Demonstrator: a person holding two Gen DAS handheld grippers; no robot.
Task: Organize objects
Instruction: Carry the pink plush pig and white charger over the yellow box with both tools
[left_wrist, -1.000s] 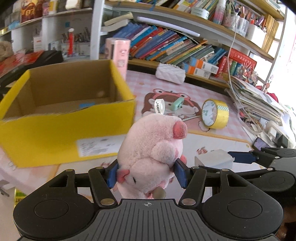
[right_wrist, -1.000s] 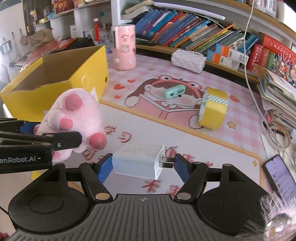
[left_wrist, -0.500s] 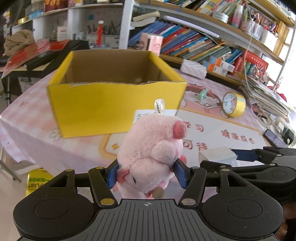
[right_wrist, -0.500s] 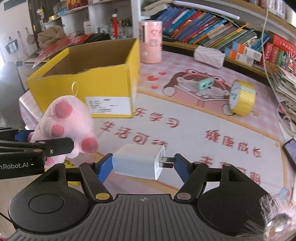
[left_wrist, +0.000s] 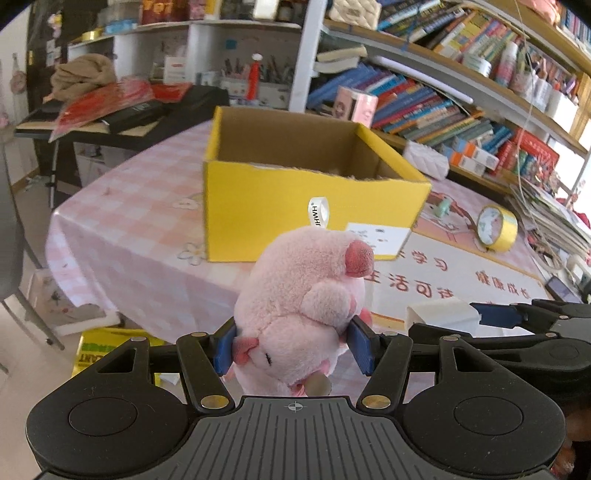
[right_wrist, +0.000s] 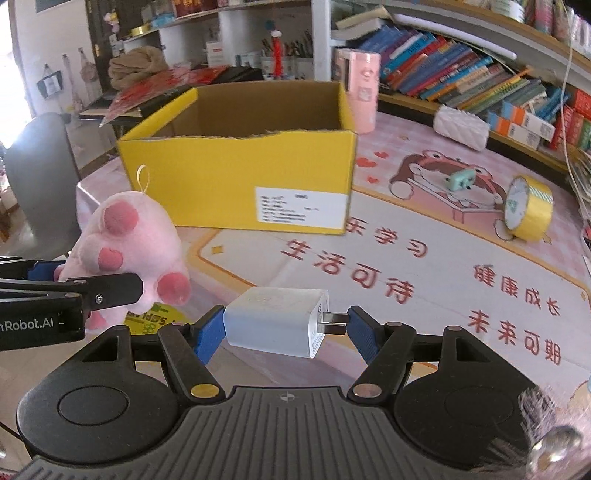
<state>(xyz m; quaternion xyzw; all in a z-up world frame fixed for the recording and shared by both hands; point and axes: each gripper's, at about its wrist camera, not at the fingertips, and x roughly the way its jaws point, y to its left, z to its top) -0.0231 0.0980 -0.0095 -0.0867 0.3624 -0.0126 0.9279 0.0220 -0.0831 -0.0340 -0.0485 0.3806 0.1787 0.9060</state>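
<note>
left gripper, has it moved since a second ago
Yes. The left gripper, shut on the plush, has pulled back from the yellow box, which now sits farther off.

Room setting. A desk (left_wrist: 122, 221) draped in a pink-and-white checked cloth carries a large pink cartoon-printed mat (right_wrist: 461, 266) with red characters. Behind it, long wooden wall shelves (left_wrist: 443, 62) curve across the back, packed with rows of slanted, many-coloured books (left_wrist: 417, 110). A white upright shelving unit (left_wrist: 207, 55) stands further left, holding small boxes and pens. Beside it a dark side table (left_wrist: 122, 122) bears red papers and a bundle of tan cloth (left_wrist: 81, 74). A grey chair (right_wrist: 40, 177) stands at the left edge. The pale floor (left_wrist: 33, 369) is visible below the cloth's hem. Bright daylight enters from both sides.
</note>
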